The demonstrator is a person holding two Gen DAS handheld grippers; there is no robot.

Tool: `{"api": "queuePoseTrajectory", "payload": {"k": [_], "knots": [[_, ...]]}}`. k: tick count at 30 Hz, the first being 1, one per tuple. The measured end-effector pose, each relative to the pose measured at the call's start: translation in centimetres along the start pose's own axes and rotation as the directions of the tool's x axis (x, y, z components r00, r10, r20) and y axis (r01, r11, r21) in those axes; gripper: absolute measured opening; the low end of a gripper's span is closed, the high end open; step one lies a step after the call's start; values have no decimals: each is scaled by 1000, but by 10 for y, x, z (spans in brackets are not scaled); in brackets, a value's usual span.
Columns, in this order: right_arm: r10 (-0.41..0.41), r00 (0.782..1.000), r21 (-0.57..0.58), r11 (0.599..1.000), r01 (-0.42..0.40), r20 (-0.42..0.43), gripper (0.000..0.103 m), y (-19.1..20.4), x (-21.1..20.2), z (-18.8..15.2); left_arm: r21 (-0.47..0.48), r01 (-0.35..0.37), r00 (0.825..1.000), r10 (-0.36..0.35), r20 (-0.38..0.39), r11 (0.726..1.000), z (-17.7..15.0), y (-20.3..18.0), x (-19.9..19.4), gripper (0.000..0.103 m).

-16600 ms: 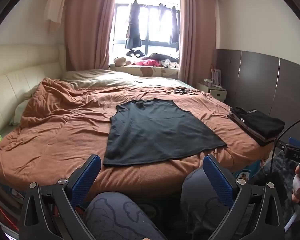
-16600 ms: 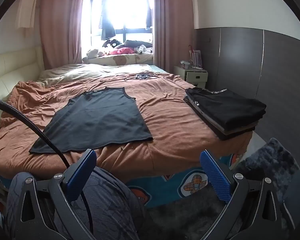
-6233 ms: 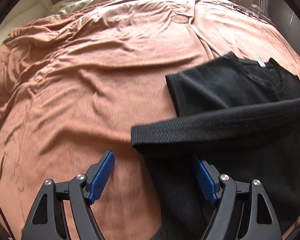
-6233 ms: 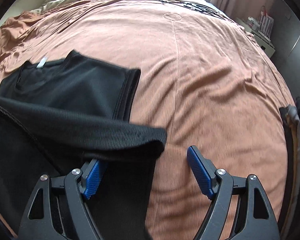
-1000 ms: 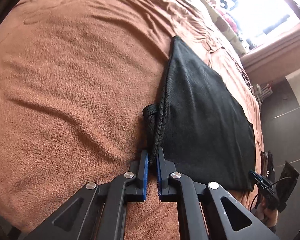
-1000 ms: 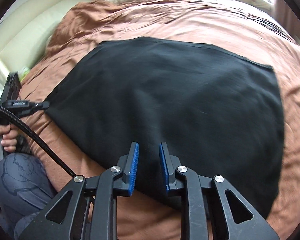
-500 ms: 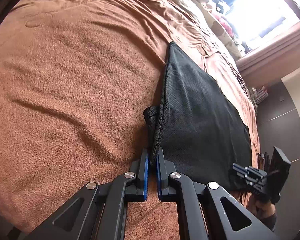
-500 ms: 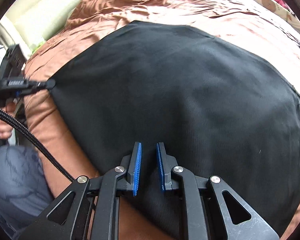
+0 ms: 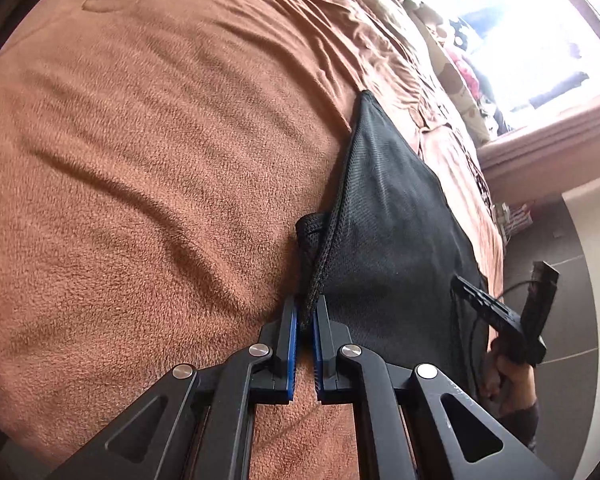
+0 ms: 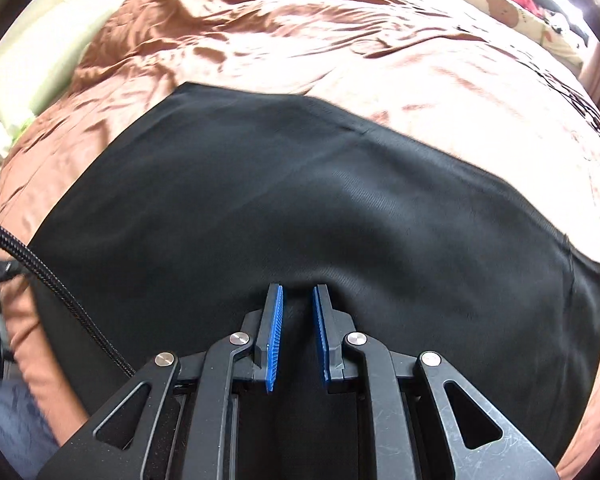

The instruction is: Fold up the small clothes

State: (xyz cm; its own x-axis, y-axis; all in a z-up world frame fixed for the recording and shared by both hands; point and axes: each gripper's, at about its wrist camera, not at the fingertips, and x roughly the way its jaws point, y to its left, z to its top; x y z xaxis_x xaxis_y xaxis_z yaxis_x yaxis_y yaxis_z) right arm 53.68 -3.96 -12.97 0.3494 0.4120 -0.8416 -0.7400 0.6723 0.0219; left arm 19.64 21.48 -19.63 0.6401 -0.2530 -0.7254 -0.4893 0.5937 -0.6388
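Near the bed's foot edge the black top [image 10: 300,208] lies flat on the brown blanket [image 9: 148,152], already doubled over by the look of its layered side edge. Left gripper [image 9: 305,316] has its blue pads pressed nearly together, pinching that stacked edge at one side of the garment. Right gripper [image 10: 298,300] is at the opposite side with its pads a little apart over the cloth; fabric puckers just ahead of its tips, but I cannot tell whether any of it is truly caught.

My guess is the next fold runs across, one side over the other. To do it well, both layers should sit between the pads before lifting, the two ends should rise level, and the cloth should be carried low and laid down so edge meets edge, without dragging the blanket into wrinkles.

Much is hard to read: the lower layer is hidden, the neckline and armholes cannot be seen, the right gripper's body covers the near hem, and the window end is washed out by glare.
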Motion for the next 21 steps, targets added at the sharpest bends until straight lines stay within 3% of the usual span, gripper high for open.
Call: {"api": "queuePoseTrajectory", "payload": {"k": [15,21], "knots": [[-140,990,67,988,139,13,12,-4,27,45,-33,4,1000,-5,-22,999,2,1,4,11],[-145,989,83,986,142,28,12,-6,35,58,-33,1,1000,-2,-22,999,4,0,9,11]]}}
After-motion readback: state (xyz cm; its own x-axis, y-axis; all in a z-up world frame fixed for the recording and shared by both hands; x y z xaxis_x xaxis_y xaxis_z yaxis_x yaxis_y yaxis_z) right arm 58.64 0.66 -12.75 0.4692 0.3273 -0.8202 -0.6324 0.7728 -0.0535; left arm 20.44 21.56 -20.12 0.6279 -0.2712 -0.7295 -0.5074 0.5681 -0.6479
